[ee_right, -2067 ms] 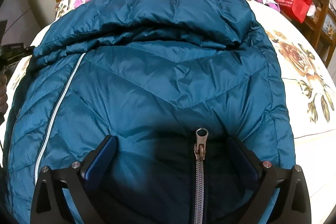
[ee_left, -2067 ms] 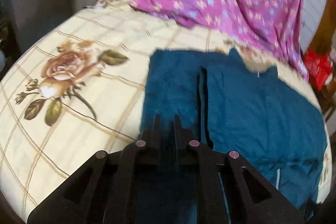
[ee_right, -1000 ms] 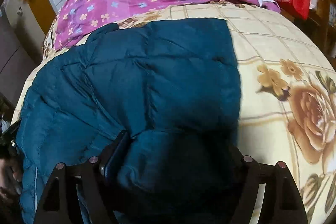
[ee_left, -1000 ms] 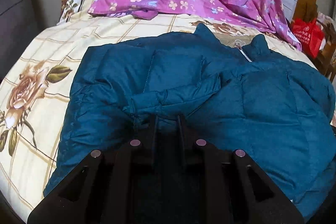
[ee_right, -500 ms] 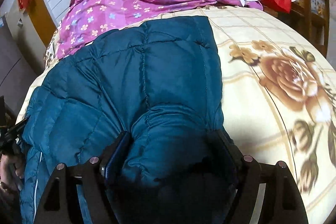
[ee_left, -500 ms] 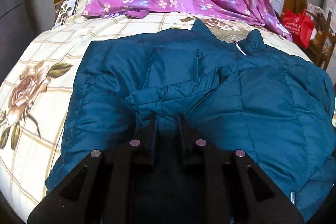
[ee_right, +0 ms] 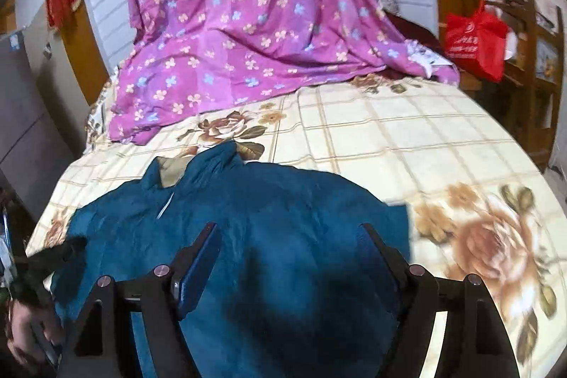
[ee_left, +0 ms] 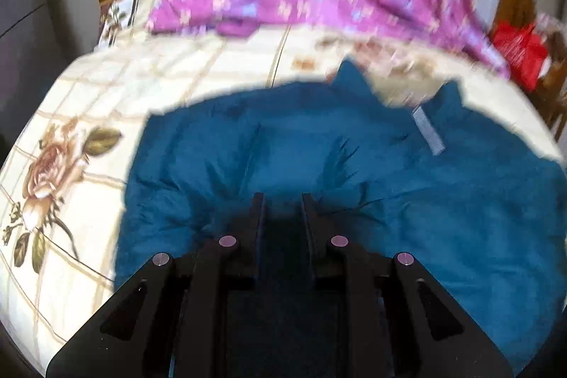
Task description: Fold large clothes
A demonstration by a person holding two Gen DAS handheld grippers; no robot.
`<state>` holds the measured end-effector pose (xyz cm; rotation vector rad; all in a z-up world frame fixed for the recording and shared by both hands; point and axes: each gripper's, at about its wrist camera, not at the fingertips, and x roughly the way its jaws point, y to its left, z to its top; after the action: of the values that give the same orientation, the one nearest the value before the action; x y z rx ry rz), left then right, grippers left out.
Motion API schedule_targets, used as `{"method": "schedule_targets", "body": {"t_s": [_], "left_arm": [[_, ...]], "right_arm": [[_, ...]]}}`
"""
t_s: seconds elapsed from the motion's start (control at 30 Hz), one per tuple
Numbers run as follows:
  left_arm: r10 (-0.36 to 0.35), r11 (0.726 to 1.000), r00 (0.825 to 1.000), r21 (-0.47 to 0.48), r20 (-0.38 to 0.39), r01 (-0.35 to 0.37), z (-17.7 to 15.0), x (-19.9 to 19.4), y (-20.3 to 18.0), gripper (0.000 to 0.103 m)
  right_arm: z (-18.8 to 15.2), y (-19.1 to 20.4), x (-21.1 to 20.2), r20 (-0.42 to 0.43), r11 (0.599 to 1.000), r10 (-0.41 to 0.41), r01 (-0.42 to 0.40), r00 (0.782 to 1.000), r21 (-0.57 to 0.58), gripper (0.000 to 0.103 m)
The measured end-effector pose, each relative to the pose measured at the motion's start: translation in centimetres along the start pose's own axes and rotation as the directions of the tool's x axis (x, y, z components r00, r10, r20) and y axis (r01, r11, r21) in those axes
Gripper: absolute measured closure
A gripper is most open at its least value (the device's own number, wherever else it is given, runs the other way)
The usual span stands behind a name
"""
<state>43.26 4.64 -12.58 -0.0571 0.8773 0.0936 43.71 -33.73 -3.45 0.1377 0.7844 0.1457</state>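
One teal jacket (ee_right: 283, 236) lies flat on the near part of the bed (ee_right: 407, 137); bare sheet to its right and far side; one purple cloth (ee_right: 241, 23) at the far edge; left gripper (ee_left: 281, 201) pinches a jacket fold; right gripper (ee_right: 290, 236) is spread, holding nothing; one red bag (ee_right: 475, 38) beside the bed.

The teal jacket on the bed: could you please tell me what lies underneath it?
The teal jacket lies spread on a cream bedsheet with a grid and printed roses. The sheet shows all around it; whatever is directly beneath the jacket is covered and cannot be seen.
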Motion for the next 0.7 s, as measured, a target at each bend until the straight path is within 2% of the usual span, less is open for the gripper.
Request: {"method": "schedule_targets", "body": {"t_s": [0.07, 0.13, 0.27, 0.3, 0.37, 0.43, 0.5, 0.57, 0.63, 0.67, 0.7], "left_arm": [[-0.001, 1.0, 0.999, -0.003, 0.045, 0.001, -0.8, 0.3, 0.2, 0.085], [-0.016, 1.0, 0.998, -0.009, 0.053, 0.017, -1.3, 0.4, 0.3, 0.085], [-0.023, 1.0, 1.0, -0.009, 0.02, 0.024, -0.8, 0.2, 0.6, 0.085], [-0.016, 0.999, 1.0, -0.03, 0.025, 0.017, -0.7, -0.7, 1.0, 0.085], [-0.008, 0.998, 0.998, -0.065, 0.064, 0.013, -0.6, -2.6, 1.5, 0.085], [-0.035, 0.995, 0.992, -0.085, 0.123, 0.046, -1.0, -4.7, 1.8, 0.085], [-0.022, 0.998, 0.992, -0.056, 0.124, 0.03, -1.7, -4.8, 1.1, 0.084], [0.008, 1.0, 1.0, -0.015, 0.006, -0.008, -2.6, -1.7, 0.2, 0.059], [0.007, 1.0, 1.0, -0.027, 0.021, -0.006, -2.8, -1.2, 0.5, 0.055], [0.022, 0.999, 1.0, -0.035, 0.008, -0.022, -2.6, -1.2, 0.8, 0.044], [0.036, 0.999, 0.999, -0.041, -0.012, -0.036, -2.4, -1.2, 1.0, 0.04]], "right_arm": [[-0.2, -1.0, 4.0, -0.106, 0.996, -0.064, 0.07, 0.992, 0.049, 0.027], [-1.5, -2.4, 7.1, -0.175, 0.995, -0.036, 0.052, 0.984, 0.086, 0.026], [-1.8, -2.6, 7.3, -0.163, 0.994, -0.048, 0.063, 0.985, 0.085, 0.025], [-1.4, -2.3, 6.6, -0.164, 0.993, -0.065, 0.08, 0.984, 0.086, 0.026], [-0.6, -1.5, 4.3, -0.104, 0.991, -0.07, 0.081, 0.992, 0.108, 0.026], [-0.5, 1.1, 1.1, -0.004, 0.997, -0.033, 0.033, 0.999, 0.068, 0.025], [-1.3, 4.2, -0.2, 0.013, 0.999, 0.035, -0.035, 0.999, 0.005, 0.024], [-3.0, 7.5, 0.5, -0.034, 0.995, 0.067, -0.069, 0.997, -0.076, 0.02], [-5.2, 9.8, 3.0, -0.119, 0.987, 0.049, -0.066, 0.992, -0.149, 0.014], [-6.2, 10.4, 4.4, -0.144, 0.985, 0.003, -0.028, 0.99, -0.168, 0.008], [-6.7, 10.4, 4.6, -0.12, 0.988, -0.004, -0.015, 0.993, -0.156, 0.008]]}}
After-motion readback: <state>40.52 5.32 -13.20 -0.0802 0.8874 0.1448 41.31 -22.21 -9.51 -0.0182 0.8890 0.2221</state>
